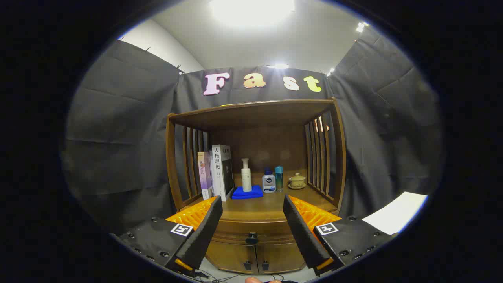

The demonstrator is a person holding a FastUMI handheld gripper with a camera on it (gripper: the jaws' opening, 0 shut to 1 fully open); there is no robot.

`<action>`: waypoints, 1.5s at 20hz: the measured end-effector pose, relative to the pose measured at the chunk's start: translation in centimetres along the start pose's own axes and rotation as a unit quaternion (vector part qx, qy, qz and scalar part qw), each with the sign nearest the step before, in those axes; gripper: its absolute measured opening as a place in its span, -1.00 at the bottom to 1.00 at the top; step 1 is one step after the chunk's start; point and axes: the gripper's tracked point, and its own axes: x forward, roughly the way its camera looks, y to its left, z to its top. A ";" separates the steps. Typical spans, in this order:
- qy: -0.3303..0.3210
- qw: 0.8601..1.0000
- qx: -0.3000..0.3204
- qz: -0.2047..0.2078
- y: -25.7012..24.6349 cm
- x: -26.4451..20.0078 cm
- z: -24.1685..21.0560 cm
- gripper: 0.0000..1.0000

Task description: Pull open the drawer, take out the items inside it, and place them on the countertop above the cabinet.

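The wooden cabinet's countertop [267,206] carries two upright books [216,173] left of a folded blue cloth [246,192] with a pump bottle [246,175] on it, and two small bottles [273,181] and a lidded cup [297,181] to its right.

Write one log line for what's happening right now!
phase: approach | gripper: open, holding nothing | drawer: closed, knob between fingers, not touched | countertop: books, bottles, blue cloth, cup

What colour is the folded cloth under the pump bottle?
Blue cloth, seen in the gripper view beyond the open fingers.
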 end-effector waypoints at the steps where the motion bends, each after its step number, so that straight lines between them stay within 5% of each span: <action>1: -0.002 1.000 0.000 -0.001 -0.1 0.2 0.0 0.95; 30: 0.092 0.996 0.009 0.006 -0.7 9.7 -13.3 0.95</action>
